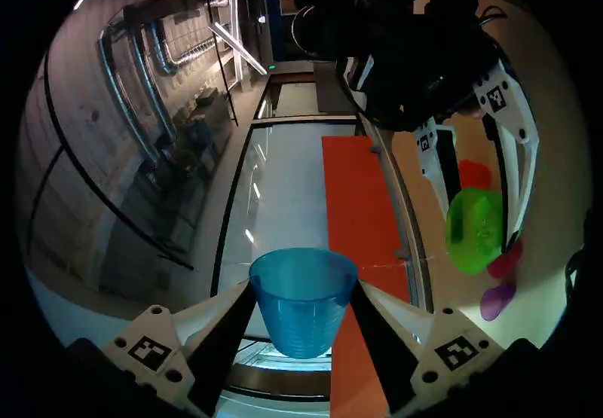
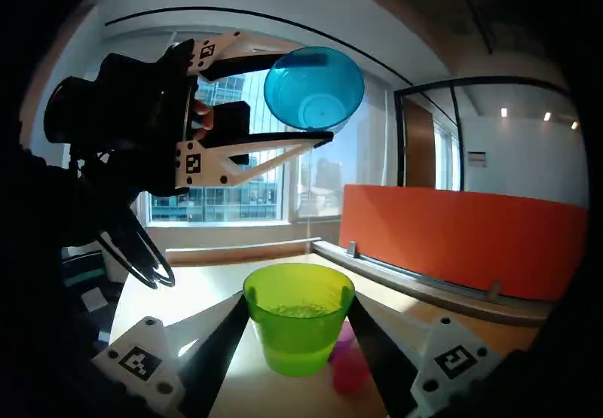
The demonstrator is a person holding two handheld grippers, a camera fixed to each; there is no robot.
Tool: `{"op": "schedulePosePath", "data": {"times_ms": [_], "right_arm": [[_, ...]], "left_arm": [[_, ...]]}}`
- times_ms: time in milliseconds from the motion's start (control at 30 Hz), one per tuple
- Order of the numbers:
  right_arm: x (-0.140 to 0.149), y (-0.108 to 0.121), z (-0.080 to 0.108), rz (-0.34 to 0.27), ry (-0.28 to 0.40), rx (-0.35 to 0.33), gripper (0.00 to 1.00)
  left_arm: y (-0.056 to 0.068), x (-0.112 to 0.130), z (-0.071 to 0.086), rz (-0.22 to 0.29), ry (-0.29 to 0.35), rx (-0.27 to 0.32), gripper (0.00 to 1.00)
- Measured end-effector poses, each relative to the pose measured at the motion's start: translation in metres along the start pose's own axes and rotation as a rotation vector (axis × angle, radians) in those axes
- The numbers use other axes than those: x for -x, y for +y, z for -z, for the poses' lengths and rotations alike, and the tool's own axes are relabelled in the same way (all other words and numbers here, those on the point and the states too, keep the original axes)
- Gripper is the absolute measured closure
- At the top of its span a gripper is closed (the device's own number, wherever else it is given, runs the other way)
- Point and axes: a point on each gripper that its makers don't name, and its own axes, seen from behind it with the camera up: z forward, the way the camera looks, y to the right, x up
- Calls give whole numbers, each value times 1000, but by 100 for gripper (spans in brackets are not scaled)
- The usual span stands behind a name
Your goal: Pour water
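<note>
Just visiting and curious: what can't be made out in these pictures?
- Right gripper view: pink objects, half hidden behind the green cup.
- Right gripper view: hand on the left claw, backlit black by the window.
- Left gripper view: green cup's contents, too blurred.

Tipped cup (image 2: 313, 88) in left tool (image 2: 307, 99) up high, above upright cup (image 2: 298, 335) in right tool (image 2: 298, 301); small cups (image 2: 348, 369) on counter (image 2: 188, 282) just behind, partition (image 2: 460, 237) to rt.

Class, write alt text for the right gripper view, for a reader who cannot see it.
The right gripper holds a green cup upright over a pale table. Above it, the left gripper holds a blue cup tipped on its side, its mouth facing the camera. An orange partition and bright windows lie behind.
</note>
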Motion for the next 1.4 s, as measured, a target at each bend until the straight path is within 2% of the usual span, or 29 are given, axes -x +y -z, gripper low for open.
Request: {"op": "schedulePosePath", "data": {"times_ms": [400,600,900,1167,1400], "right_arm": [[-2,-2,-1,3,3,-1,11],[-1,-1,-1,1,4,1,10],[-3,1,1,1,11,7,11],[-5,4,3,2,15,13,10],[-8,5,5,-2,21,17,11]], "left_arm": [[3,-1,1,4,7,4,15],[4,3,-1,65,13,9,15],[2,12,-4,212,1,3,15],[6,14,-6,417,18,21,15],[6,24,-7,563,3,25,15]]}}
